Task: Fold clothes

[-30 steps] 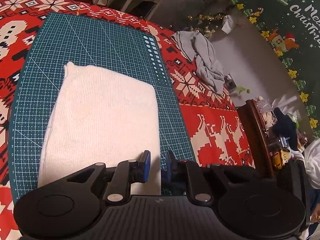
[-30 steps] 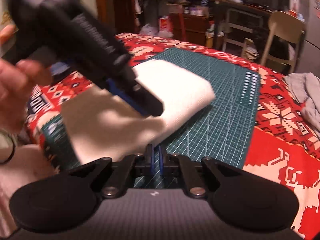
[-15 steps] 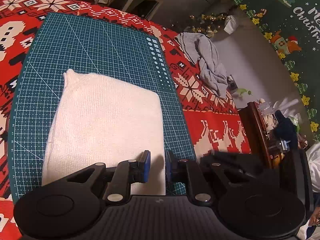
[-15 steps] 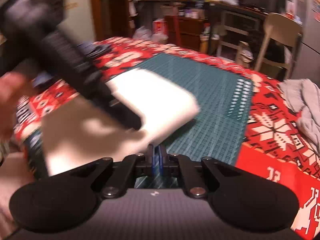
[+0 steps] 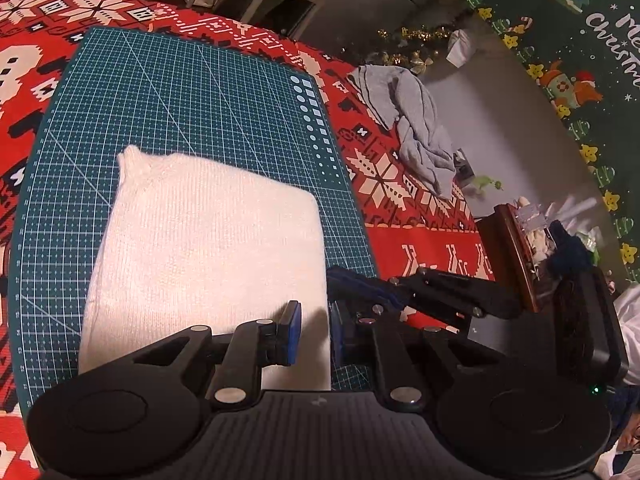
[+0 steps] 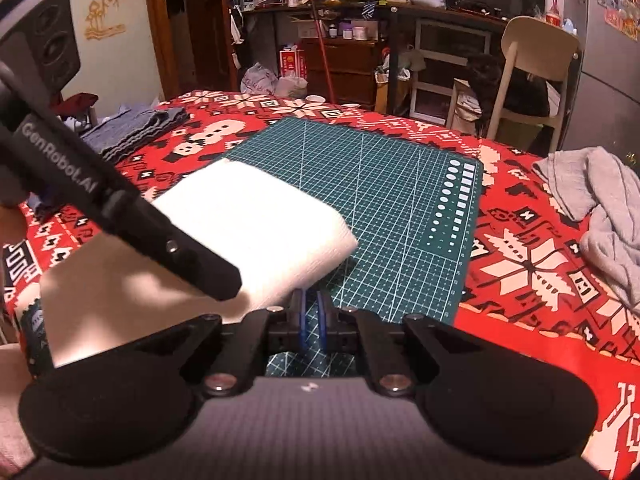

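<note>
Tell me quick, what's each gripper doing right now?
Left gripper: open, empty, over the white garment.
Right gripper: shut, holding nothing.

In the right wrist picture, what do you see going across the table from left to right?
Folded blue-grey clothes → folded white garment → green cutting mat → crumpled grey garment.

Left wrist view: high, steep downward look along its own fingers onto the green cutting mat (image 5: pixel 180 92), floor visible off the table's right side. Right wrist view: low, near-level, looking across the mat (image 6: pixel 384 192) toward the room's far desk (image 6: pixel 400 8). Both share the mat, the folded white garment (image 5: pixel 208 240) (image 6: pixel 256 224) and the grey heap (image 5: pixel 416 120) (image 6: pixel 600 208).
</note>
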Demonstrator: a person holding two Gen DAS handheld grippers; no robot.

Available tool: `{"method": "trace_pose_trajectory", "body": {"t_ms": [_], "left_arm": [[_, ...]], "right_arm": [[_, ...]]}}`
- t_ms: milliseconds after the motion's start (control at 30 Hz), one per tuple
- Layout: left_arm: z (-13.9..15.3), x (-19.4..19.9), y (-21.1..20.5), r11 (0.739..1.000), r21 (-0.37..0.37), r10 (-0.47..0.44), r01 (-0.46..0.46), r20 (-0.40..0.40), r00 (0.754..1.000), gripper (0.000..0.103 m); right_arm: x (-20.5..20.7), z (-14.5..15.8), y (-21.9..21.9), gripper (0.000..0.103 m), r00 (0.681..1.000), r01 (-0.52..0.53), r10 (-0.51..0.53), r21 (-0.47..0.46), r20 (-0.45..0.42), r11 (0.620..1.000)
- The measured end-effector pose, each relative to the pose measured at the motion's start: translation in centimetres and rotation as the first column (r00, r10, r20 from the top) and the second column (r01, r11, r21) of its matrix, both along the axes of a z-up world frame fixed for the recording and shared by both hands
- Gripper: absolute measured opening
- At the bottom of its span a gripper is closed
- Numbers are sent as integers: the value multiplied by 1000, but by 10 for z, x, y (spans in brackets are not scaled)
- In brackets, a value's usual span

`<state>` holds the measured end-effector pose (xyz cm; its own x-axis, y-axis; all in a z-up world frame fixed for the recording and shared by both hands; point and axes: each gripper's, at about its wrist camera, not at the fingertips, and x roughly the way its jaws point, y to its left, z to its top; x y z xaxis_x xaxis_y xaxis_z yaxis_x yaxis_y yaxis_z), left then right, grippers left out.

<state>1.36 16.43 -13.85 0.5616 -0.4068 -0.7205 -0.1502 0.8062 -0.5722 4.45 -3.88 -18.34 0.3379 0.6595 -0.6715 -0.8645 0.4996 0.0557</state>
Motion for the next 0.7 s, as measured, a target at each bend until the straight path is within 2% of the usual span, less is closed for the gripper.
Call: {"method": "trace_pose_trajectory", "body": {"t_ms": [100,200,433,700], "left_arm": [[0,4,1,1000,-1,-1,1,2,1000,15],[-1,8,1,1000,-2,-2,2,2,1000,15],[0,13,2,1000,-2,3,-3,4,1000,15],[-2,15,5,1000,-17,6,-6,-4,1000,15]], "right_arm": [[-11,2,-5,7,997,-76,76,-12,4,997],[-14,4,-6,7,995,-97,98,-26,6,995],[23,1,7,7,1000,-8,8,-7,-7,1000],[53,0,12,7,1000,29,-29,6,-5,1000]]}}
